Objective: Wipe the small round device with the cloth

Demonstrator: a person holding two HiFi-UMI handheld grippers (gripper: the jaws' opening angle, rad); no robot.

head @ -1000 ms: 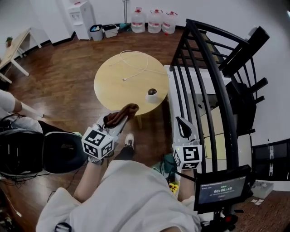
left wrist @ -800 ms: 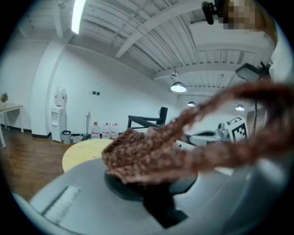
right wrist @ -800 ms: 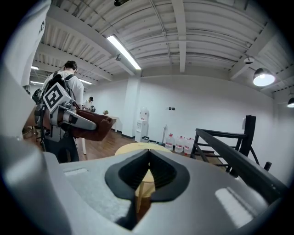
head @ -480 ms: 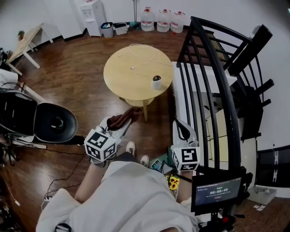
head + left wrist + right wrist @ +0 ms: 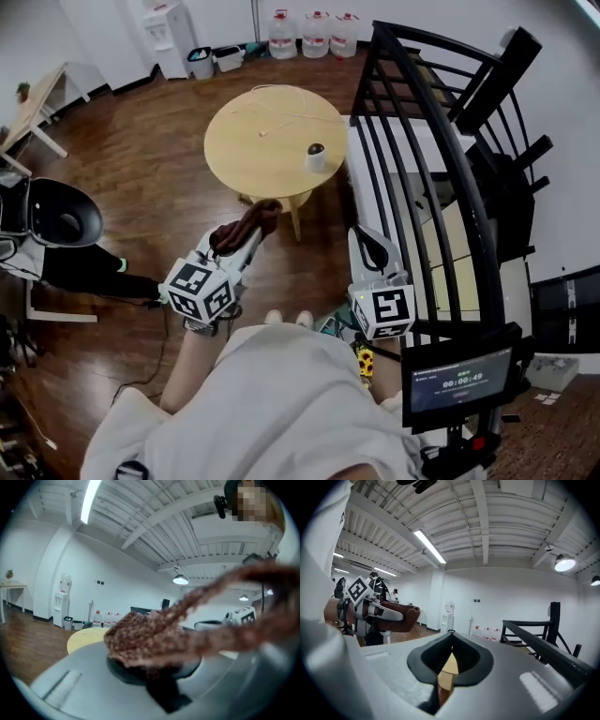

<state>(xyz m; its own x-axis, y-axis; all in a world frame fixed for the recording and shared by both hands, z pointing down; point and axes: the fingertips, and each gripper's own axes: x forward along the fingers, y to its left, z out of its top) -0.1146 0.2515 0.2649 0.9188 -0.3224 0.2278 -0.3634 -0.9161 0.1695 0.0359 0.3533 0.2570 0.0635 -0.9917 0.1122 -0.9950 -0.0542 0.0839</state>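
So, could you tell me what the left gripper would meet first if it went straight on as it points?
Probably the near edge of the round table; the left gripper, shut on the cloth, points toward it, though their relative heights are unclear.

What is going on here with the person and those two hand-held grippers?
A person stands a little short of the round wooden table, one gripper in each hand. The left hand-held gripper is shut on a brown cloth. The right hand-held gripper is shut with nothing in it. The small round device sits near the table's edge in the head view, with neither gripper at it, so the wiping has not begun.
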